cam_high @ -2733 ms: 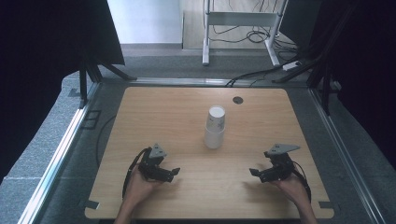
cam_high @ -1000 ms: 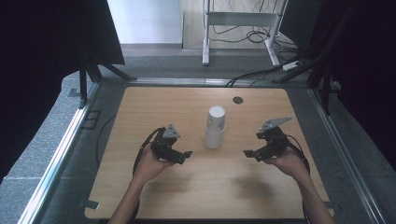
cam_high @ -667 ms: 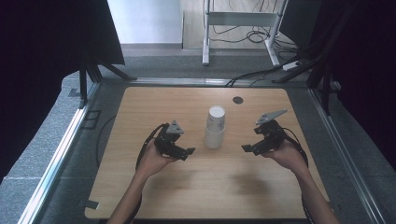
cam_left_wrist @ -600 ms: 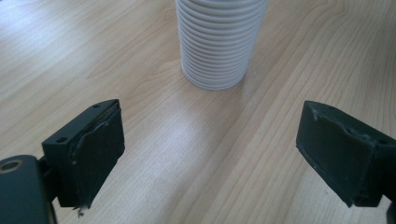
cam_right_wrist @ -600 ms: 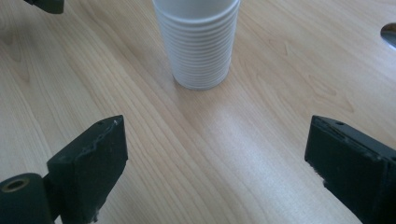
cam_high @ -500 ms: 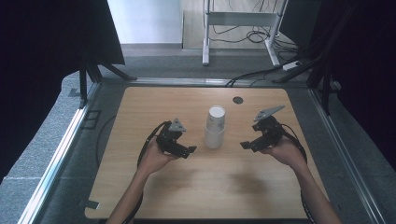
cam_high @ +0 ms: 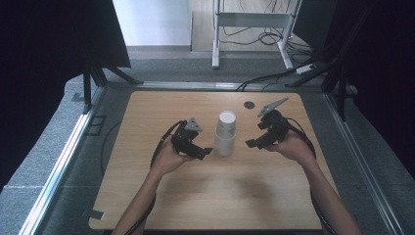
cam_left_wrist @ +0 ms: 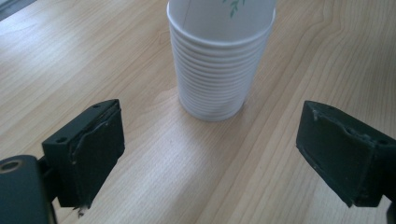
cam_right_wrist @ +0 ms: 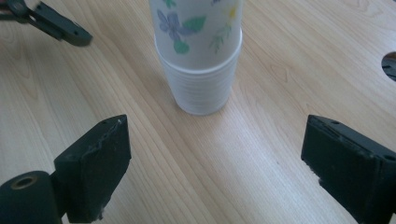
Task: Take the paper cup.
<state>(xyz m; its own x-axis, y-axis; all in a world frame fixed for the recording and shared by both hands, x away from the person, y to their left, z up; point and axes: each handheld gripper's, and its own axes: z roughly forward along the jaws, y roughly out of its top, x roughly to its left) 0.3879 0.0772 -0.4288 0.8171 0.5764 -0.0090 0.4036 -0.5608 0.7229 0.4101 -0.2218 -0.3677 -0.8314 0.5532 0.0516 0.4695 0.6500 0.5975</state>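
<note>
You face a light wooden desk (cam_high: pixel 205 196) on grey carpet (cam_high: pixel 49 161). Black curtains (cam_high: pixel 44 44) hang at both sides, and beyond stands a white metal frame (cam_high: pixel 249 19) with cables (cam_high: pixel 274 81) on the floor.

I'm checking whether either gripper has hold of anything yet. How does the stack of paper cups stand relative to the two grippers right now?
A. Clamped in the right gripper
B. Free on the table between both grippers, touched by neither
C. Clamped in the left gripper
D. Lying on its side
B: the stack of paper cups stands upright on the table, with the left gripper and right gripper open on either side, both short of it.
</note>
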